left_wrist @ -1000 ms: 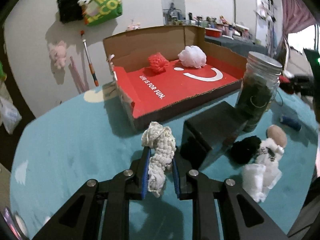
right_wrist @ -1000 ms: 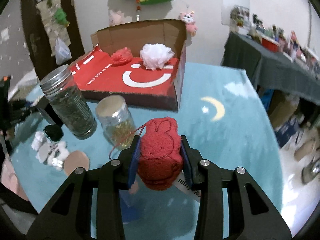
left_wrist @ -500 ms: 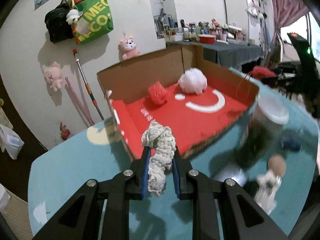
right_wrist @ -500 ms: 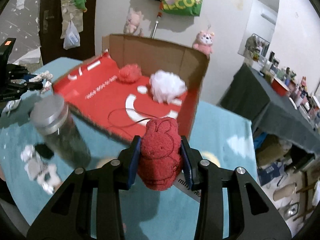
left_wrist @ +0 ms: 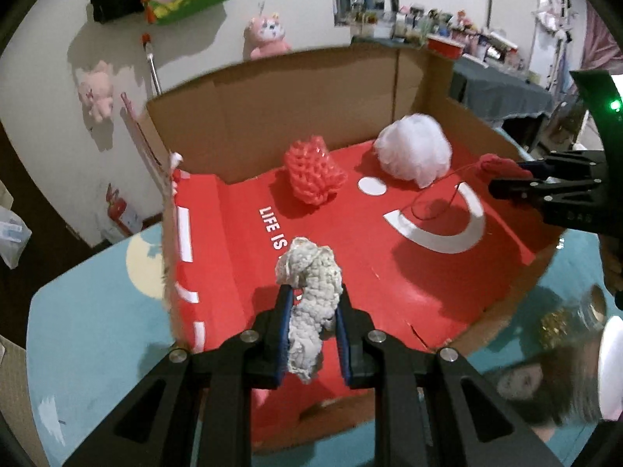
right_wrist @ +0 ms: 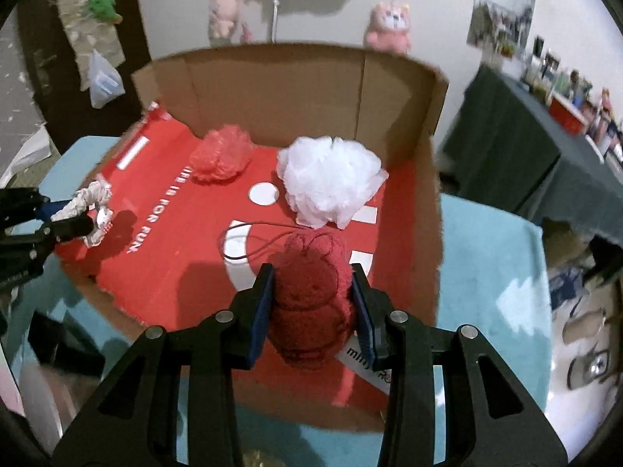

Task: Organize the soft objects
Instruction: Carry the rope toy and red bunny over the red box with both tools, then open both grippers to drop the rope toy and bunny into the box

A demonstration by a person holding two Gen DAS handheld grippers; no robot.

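Note:
My left gripper point(left_wrist: 311, 303) is shut on a white crocheted piece point(left_wrist: 311, 292) and holds it over the front left part of the open cardboard box point(left_wrist: 280, 105) with a red floor. My right gripper point(right_wrist: 311, 292) is shut on a dark red towel bear point(right_wrist: 309, 303) with a thin cord, held over the box's right side. A red knitted scrubby point(left_wrist: 313, 169) and a white mesh pouf point(left_wrist: 414, 148) lie at the back of the box. Each gripper shows in the other's view: the right one point(left_wrist: 506, 179), the left one point(right_wrist: 83, 214).
The box stands on a teal table point(left_wrist: 89, 311). A jar with a white lid point(left_wrist: 611, 369) and blurred small objects sit at the box's front right in the left wrist view. A dark block point(right_wrist: 66, 346) lies at the left in the right wrist view.
Both grippers have moved forward from above the table and jars to over the box, each still holding its soft object.

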